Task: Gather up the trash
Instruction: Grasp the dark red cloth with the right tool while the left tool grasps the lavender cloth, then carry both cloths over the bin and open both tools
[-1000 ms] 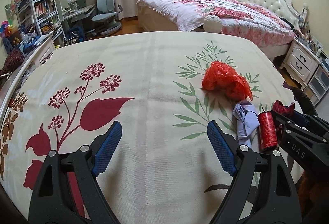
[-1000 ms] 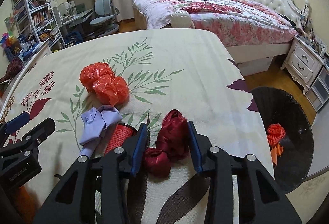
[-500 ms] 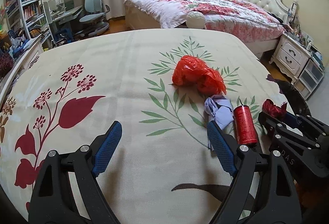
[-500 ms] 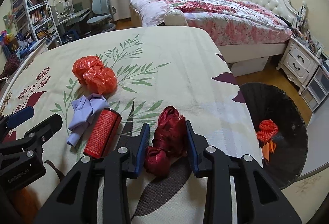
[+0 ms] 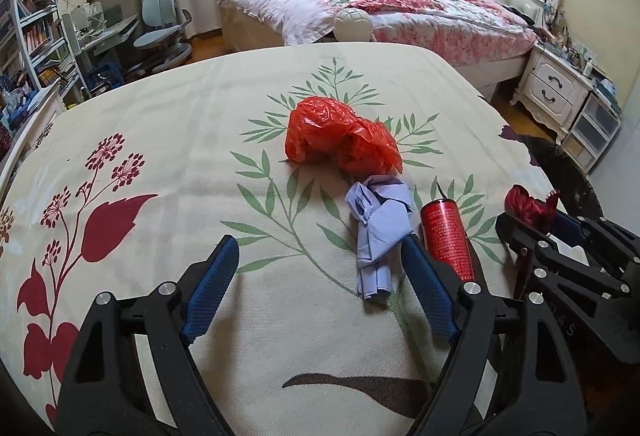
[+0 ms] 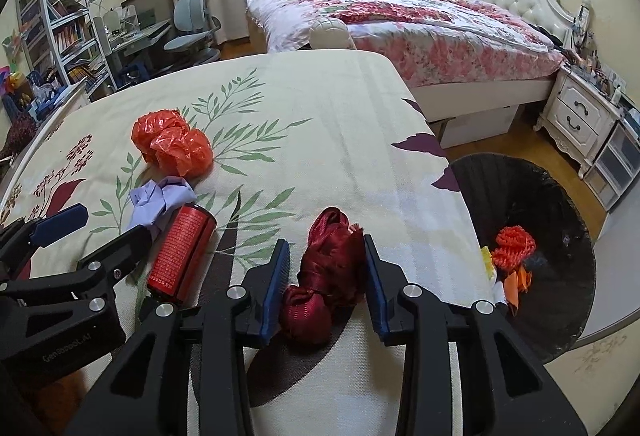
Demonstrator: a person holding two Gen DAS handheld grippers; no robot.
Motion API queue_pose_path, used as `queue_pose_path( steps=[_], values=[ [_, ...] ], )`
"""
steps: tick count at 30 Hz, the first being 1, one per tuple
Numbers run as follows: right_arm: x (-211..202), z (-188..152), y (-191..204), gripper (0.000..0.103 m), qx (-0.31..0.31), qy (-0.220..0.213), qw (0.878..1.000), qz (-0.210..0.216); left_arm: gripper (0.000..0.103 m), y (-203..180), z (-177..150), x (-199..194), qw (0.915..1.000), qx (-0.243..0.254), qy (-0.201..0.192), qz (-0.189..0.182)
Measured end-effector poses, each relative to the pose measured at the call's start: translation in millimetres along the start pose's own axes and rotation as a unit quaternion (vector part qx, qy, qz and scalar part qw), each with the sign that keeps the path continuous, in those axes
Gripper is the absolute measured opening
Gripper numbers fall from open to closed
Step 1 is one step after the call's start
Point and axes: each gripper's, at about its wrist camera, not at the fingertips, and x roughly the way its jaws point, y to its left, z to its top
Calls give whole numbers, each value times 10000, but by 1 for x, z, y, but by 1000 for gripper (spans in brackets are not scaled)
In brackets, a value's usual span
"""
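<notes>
The dark red ribbon bundle is being framed by the right gripper, whose jaws are opening slightly; the bundle is lying between the blue pads, and contact cannot be told surely. The left gripper is being held wide over the flowered cloth, its jaws closing a little, with nothing gripped; the crumpled lilac paper is lying just inside its right pad. A red can is lying beside the paper, and an orange plastic bag behind it. A black bin is standing beside the cloth edge, orange scraps inside.
</notes>
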Motion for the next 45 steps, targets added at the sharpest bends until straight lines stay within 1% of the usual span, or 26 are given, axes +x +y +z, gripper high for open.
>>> queue_pose_path(
  steps=[3,4,6,8,9,11,12,16,19,27,32,35,39,45],
  values=[
    [0,0,-1,41,7,13,10000,7,66,-2,0,4,9999,41,116,-79],
    [0,-1,-1,41,17,12,10000,13,57,-2,-1,6,9998,53,170,-126],
    [-1,-2,-3,41,33,18,10000,27,53,-2,-2,7,9997,81,163,-169],
    [-2,-2,-3,41,44,23,10000,30,43,-4,-3,5,9996,140,137,-214],
    [-2,-3,-3,41,44,24,10000,25,40,-4,-4,5,9995,169,120,-218],
    [-3,-3,-4,41,40,21,10000,26,24,-6,-5,4,9992,211,79,-315],
    [-3,-3,-4,41,41,22,10000,24,21,-6,-6,3,9992,226,67,-334],
    [-4,-5,-4,41,31,12,10000,-10,19,-7,-9,0,9990,253,37,-367],
    [-6,-7,-3,35,-21,-5,10000,-16,19,-5,-10,-3,9990,184,17,-405],
    [-16,-11,-8,34,60,-111,9999,-12,18,-1,-14,-18,9990,91,-112,-417],
    [-26,-11,-17,34,126,-224,9996,-69,18,-3,-10,-36,9987,75,-322,-389],
    [-32,-11,-26,34,201,-314,9992,-125,18,-8,-7,-47,9980,83,-481,-392],
    [-41,-9,-41,34,290,-437,9981,-318,18,-20,-1,-55,9968,147,-638,-461],
    [-48,-7,-73,34,519,-550,9952,-622,18,-49,8,-55,9949,307,-724,-628]
  ],
)
